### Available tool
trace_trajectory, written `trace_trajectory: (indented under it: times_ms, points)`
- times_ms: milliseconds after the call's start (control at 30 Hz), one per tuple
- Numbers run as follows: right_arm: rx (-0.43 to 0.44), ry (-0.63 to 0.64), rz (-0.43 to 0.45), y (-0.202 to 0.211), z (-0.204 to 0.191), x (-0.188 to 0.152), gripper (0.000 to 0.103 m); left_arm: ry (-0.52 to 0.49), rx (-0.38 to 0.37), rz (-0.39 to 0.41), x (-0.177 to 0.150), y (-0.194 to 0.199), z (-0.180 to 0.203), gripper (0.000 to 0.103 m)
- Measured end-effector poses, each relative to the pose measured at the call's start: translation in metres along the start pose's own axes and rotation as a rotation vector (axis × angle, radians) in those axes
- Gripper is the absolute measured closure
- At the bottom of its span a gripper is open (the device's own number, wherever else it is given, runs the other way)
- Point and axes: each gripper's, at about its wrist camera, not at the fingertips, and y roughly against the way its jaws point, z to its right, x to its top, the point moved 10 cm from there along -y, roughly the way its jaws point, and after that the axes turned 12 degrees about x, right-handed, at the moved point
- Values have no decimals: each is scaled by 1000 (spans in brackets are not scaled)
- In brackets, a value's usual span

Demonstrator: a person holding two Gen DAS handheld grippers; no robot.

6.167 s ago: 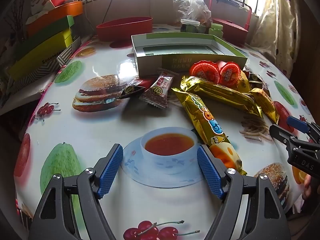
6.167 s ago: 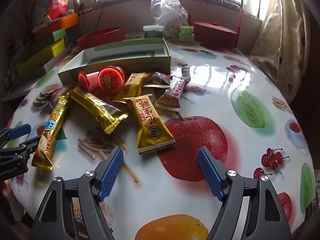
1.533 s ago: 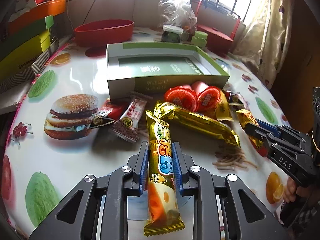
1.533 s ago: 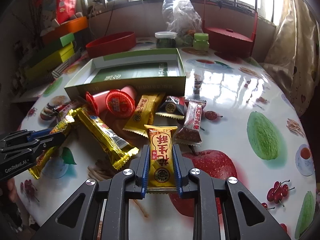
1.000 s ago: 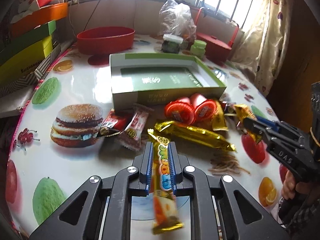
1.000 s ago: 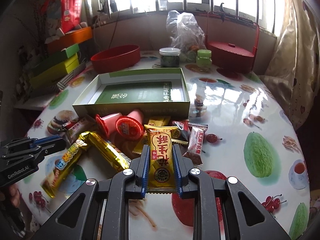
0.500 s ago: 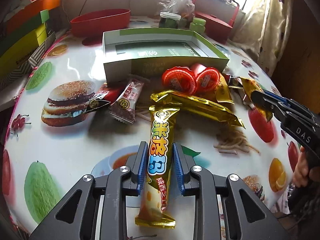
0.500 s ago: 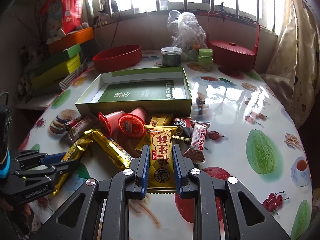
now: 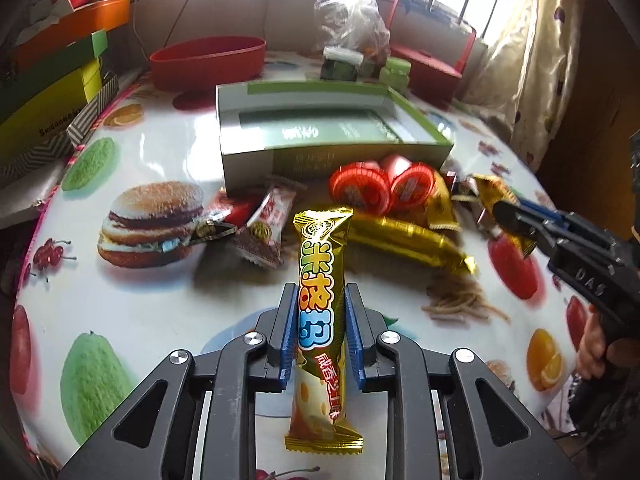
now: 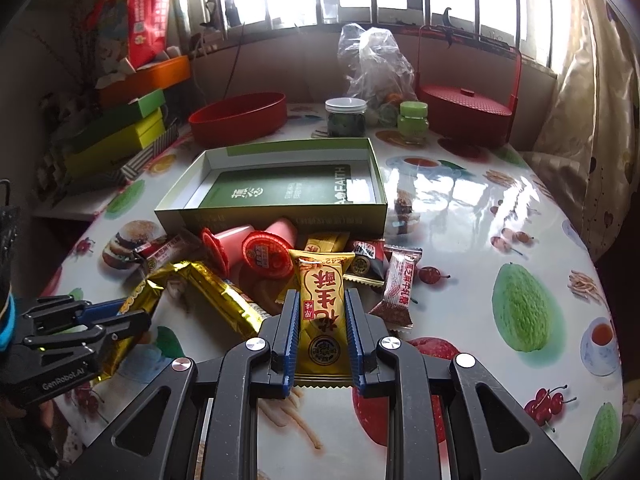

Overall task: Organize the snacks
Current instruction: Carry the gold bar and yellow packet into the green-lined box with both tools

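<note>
My left gripper (image 9: 320, 300) is shut on a long gold snack bar (image 9: 320, 280) with coloured letters, held above the table. My right gripper (image 10: 322, 300) is shut on a yellow peanut-crisp packet (image 10: 323, 304), also lifted. An open green-and-white box (image 9: 320, 136) lies beyond the snack pile; it also shows in the right wrist view (image 10: 280, 188). On the table remain two red jelly cups (image 10: 256, 252), a long gold bar (image 10: 224, 300), small yellow and dark packets (image 10: 362, 260) and a red-white candy (image 10: 400, 288). The left gripper shows at the left of the right wrist view (image 10: 120, 320).
A red oval bowl (image 10: 240, 118), a glass jar (image 10: 346, 118), a green jar (image 10: 414, 120), a plastic bag (image 10: 372, 64) and a red lidded basket (image 10: 464, 112) stand at the back. Stacked coloured boxes (image 10: 120, 128) line the left edge. A curtain (image 10: 592, 120) hangs at right.
Both grippers stay shut on their snacks. The left gripper has moved closer toward the pile and the box. The right gripper has barely moved.
</note>
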Motion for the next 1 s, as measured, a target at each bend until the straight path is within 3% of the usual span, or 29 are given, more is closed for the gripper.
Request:
trace_trajectory:
  times_ms: [700,1000]
  points:
    - [18,35,34,-21,-5,59,82,31,-11,116,82,2,-15,79]
    - [26,22,12,-56,6,88,82,66,-41,101,114,-25,-22,79]
